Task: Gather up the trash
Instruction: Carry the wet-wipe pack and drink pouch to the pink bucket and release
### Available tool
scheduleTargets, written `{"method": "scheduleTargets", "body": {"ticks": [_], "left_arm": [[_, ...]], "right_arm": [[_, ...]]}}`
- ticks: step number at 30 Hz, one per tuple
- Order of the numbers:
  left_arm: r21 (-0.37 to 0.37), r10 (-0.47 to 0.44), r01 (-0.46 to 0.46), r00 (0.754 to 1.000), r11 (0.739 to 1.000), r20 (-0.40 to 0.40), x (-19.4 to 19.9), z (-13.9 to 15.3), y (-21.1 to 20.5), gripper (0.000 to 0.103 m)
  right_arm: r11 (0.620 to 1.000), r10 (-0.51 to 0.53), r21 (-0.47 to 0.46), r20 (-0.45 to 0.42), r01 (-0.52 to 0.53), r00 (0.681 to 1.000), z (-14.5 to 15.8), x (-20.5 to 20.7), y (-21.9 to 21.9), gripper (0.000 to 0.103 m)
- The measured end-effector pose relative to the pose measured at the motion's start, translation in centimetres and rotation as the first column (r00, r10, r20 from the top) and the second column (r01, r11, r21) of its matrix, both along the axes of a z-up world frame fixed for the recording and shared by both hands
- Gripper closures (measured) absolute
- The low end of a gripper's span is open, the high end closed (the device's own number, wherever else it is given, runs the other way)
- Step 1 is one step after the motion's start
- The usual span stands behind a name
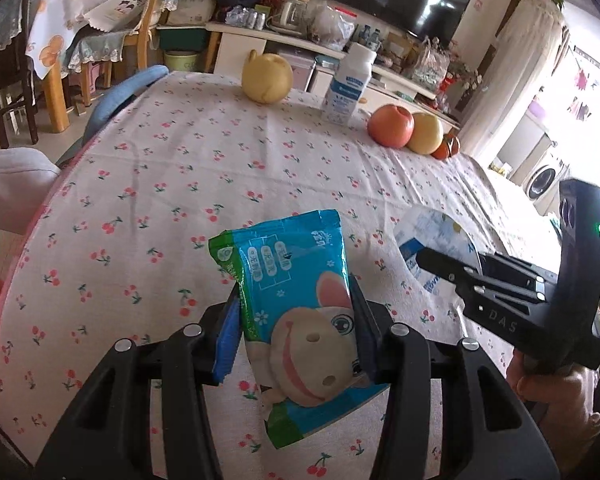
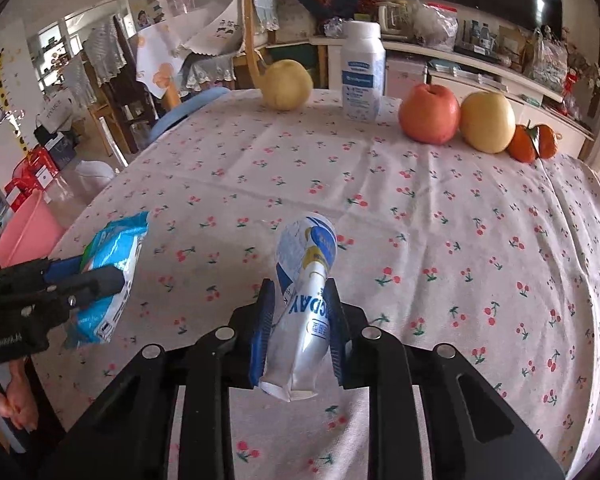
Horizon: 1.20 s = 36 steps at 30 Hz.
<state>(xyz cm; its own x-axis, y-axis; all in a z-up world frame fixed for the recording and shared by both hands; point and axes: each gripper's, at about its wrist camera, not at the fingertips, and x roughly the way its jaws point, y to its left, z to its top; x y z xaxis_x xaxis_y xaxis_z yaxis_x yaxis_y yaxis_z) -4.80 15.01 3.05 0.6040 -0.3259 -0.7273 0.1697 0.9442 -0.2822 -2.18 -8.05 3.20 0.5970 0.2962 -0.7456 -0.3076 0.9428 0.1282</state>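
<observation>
My left gripper is shut on a blue snack wrapper with a cartoon animal face, held just above the cherry-print tablecloth. My right gripper is shut on a crumpled white and blue pouch with yellow marks, also lifted off the cloth. The left wrist view shows the right gripper at the right, with the white pouch behind its fingers. In the right wrist view the left gripper sits at the left, clamping the blue wrapper.
At the table's far edge stand a yellow pear, a white bottle, a red apple, a yellow apple and two tangerines. A pink bin sits beside the table on the left. Chairs and shelves stand behind.
</observation>
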Motion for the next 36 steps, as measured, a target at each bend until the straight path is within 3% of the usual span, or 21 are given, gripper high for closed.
{"method": "scheduleTargets", "body": {"ticks": [8,12,18,19,22,25,30,33,35,36], "left_arm": [[-0.029,0.037,-0.036,0.999,0.999,0.030,-0.7,1.0,2.3,0.053],[-0.057,0.058,-0.055,0.997,0.997,0.055,-1.2,1.7,4.1,0.058],[-0.084,0.052,-0.052,0.999,0.995,0.000,-0.8,0.8,5.5,0.058],[-0.072,0.037,-0.038,0.999,0.997,-0.010,-0.7,0.7,5.3,0.056],[-0.033,0.039,-0.041,0.998,0.999,-0.056,-0.2,-0.3,4.6,0.036],[0.005,0.060,-0.060,0.996,0.998,-0.072,0.3,-0.9,3.9,0.027],[0.031,0.095,-0.092,0.991,0.995,-0.098,1.4,-1.8,2.7,0.024],[0.082,0.092,-0.085,0.992,0.993,-0.089,2.1,-2.4,1.2,0.028],[0.106,0.106,-0.098,0.992,0.990,-0.073,2.3,-2.5,0.8,0.054],[0.100,0.105,-0.097,0.992,0.990,-0.077,2.3,-2.5,0.8,0.056]], "right_arm": [[0.999,0.033,0.032,0.015,-0.034,0.999,1.2,-1.0,1.7,0.076],[0.998,0.058,0.038,0.025,-0.059,0.998,1.9,-1.7,3.1,0.076],[0.996,0.086,0.006,0.026,-0.086,0.996,1.6,-2.4,5.3,0.076],[0.996,0.087,0.003,0.024,-0.087,0.996,1.5,-2.4,5.5,0.076],[0.996,0.090,-0.002,0.022,-0.090,0.996,1.3,-2.5,6.0,0.077],[0.995,0.099,-0.015,0.030,-0.099,0.995,1.3,-2.5,6.4,0.077],[0.994,0.111,-0.020,0.025,-0.111,0.993,0.8,-2.7,6.5,0.077],[0.994,0.113,-0.018,0.019,-0.112,0.993,0.5,-2.6,6.3,0.077],[0.994,0.112,-0.017,0.017,-0.112,0.994,0.5,-2.6,6.1,0.077],[0.994,0.112,-0.016,0.016,-0.111,0.994,0.5,-2.6,6.1,0.077]]}}
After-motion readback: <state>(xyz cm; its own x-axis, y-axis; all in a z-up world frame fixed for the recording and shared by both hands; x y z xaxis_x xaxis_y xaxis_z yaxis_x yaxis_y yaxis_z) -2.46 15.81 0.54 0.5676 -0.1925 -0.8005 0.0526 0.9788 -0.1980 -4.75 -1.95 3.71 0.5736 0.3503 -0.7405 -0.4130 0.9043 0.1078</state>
